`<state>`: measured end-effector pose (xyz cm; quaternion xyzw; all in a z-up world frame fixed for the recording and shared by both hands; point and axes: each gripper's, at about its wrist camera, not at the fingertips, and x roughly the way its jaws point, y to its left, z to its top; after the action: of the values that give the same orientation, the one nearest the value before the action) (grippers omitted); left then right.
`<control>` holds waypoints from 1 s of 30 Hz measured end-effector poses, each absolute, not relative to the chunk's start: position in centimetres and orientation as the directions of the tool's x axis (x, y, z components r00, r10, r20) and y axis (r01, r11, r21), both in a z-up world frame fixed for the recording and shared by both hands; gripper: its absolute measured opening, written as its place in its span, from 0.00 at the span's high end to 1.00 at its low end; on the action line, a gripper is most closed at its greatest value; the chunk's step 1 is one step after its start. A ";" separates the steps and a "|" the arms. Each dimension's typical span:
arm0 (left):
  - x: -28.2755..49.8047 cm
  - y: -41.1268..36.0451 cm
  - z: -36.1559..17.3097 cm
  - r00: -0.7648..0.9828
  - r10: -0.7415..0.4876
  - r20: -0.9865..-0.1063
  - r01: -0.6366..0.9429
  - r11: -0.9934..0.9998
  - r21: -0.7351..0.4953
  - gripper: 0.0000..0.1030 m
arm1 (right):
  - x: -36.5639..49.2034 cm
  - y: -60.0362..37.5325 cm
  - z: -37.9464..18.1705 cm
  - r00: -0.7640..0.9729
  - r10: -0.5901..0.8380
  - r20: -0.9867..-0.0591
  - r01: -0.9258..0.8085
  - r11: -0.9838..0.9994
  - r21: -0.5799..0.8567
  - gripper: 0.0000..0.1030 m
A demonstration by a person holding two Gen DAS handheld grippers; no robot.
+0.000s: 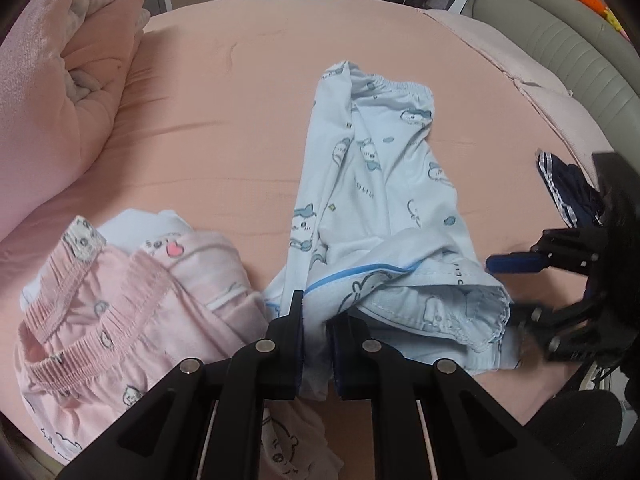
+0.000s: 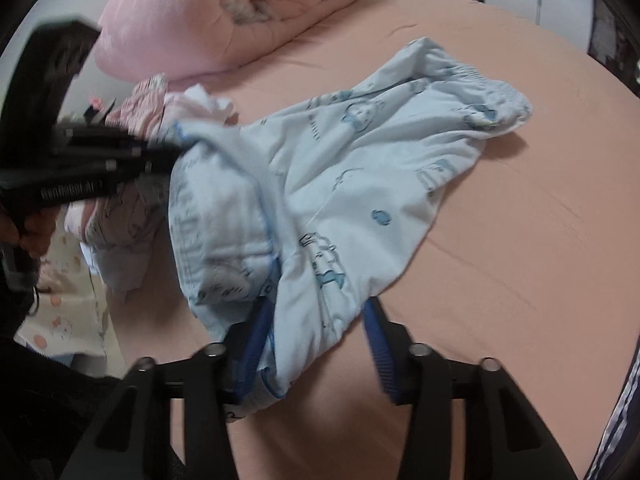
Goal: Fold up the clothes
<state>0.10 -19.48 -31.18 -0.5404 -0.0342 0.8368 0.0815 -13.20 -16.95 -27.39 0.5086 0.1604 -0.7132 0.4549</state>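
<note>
We see a pink bed sheet [image 1: 240,128] filling both frames. Light blue printed pyjama shorts [image 1: 376,184] lie at centre. Pink pyjamas [image 1: 120,304] occupy the lower left. The left gripper [image 1: 316,320] is clamped narrowly on the shorts' hem; the right gripper [image 2: 316,320] stands wide around their other end. Lettering on the left gripper's body is blurred.

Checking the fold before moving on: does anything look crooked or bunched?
Yes. The blue pajama pants lie twisted on the bed, hem bunched up where the left gripper pinches it. The right gripper is open around the cloth.
</note>
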 end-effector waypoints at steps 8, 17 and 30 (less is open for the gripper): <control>0.4 -19.3 -31.6 -0.392 0.172 -0.904 -0.105 -0.984 -0.141 0.91 | -13.3 -18.2 -27.3 -0.068 -0.462 -0.884 0.828 -0.521 0.209 0.76; 0.7 -19.3 -31.6 -0.386 0.172 -0.906 -0.105 -0.984 -0.142 0.91 | -11.6 -20.2 -27.4 -0.096 -0.412 -0.906 0.866 -0.483 0.128 0.92; 1.6 -19.5 -32.4 -0.367 0.174 -0.914 -0.105 -0.984 -0.146 0.91 | -10.2 -16.0 -27.8 -0.123 -0.283 -0.951 0.869 -0.494 0.035 0.92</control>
<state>1.59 -19.51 -32.36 -0.5563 -0.0314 0.8261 0.0845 -10.25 -15.98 -27.82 0.5159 0.2839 -0.6933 0.4154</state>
